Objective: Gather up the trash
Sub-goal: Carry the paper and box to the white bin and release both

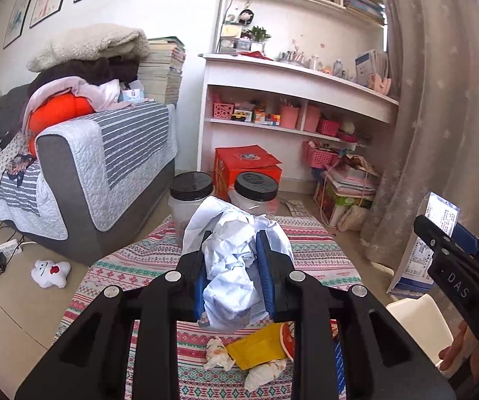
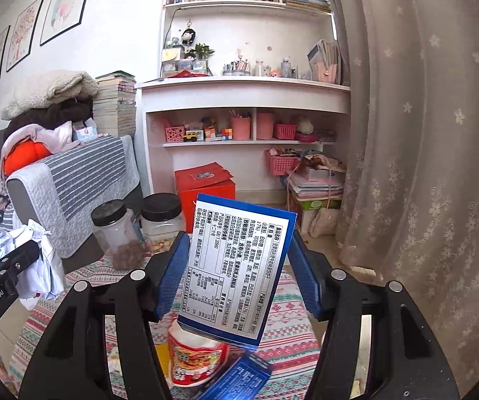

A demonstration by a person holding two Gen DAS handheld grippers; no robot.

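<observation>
Covering the desk (image 1: 306, 250) is a patterned cloth bearing two black-lidded jars (image 2: 119, 236). Raised above it, the left hand-held gripper (image 1: 231, 266) pinches one crumpled paper wad (image 1: 229, 260); the right hand-held gripper (image 2: 236, 273) pinches one blue-edged carton (image 2: 239, 266). Only the right view shows a red cup (image 2: 196, 356); only the left shows a yellow wrapper (image 1: 256, 350).

We hold the crumpled paper (image 1: 229, 266) between the fingers of the left gripper (image 1: 232, 276), above the table (image 1: 312, 250). Below it lie a wrapper (image 1: 256, 346) and two tissue wads (image 1: 217, 353). Ahead stand two jars (image 1: 191, 200) at the table's far edge. To our right, the right gripper (image 2: 237, 273) grips a box (image 2: 239, 273) over a cup (image 2: 196, 356).
</observation>
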